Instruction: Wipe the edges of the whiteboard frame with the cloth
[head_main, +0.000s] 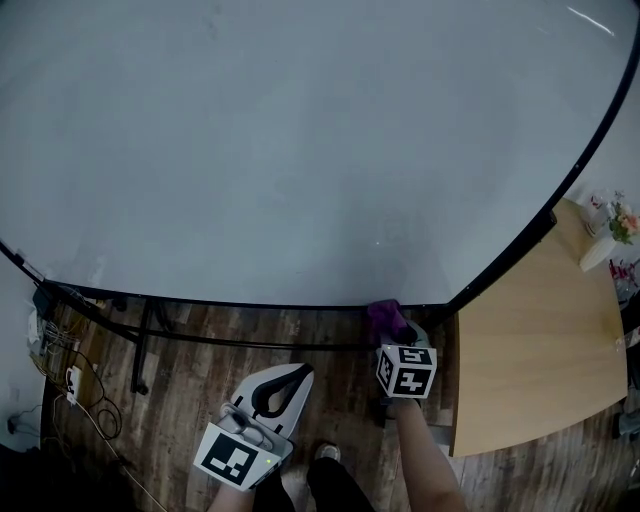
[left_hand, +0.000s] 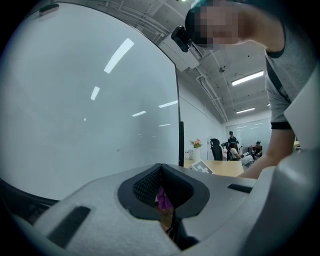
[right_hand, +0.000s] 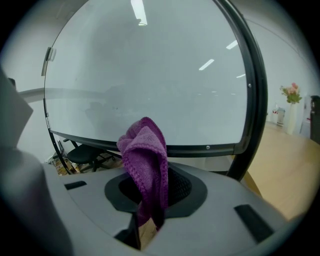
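**Right claw (right_hand: 154, 197) is pinching the purple cloth (right_hand: 145, 155) at the whiteboard frame's (head_main: 250, 303) lower right corner.**
The cloth is bunching up out of the clamped jaws, just beside the bottom rail where it is meeting the right upright; I cannot tell whether it is touching. The wooden counter (head_main: 540, 340) is crowding that corner from the right. The floor (head_main: 200, 395) below the rail is lying more open leftward, up to the stand legs (head_main: 143, 345) and a tangle of cables (head_main: 62, 375). The left claw (left_hand: 161, 175) is hovering lower, well apart from the frame, jaws pressed together on nothing. In the head view the frame's top edge is getting cut off, and the cloth is hiding the right claw's tips.
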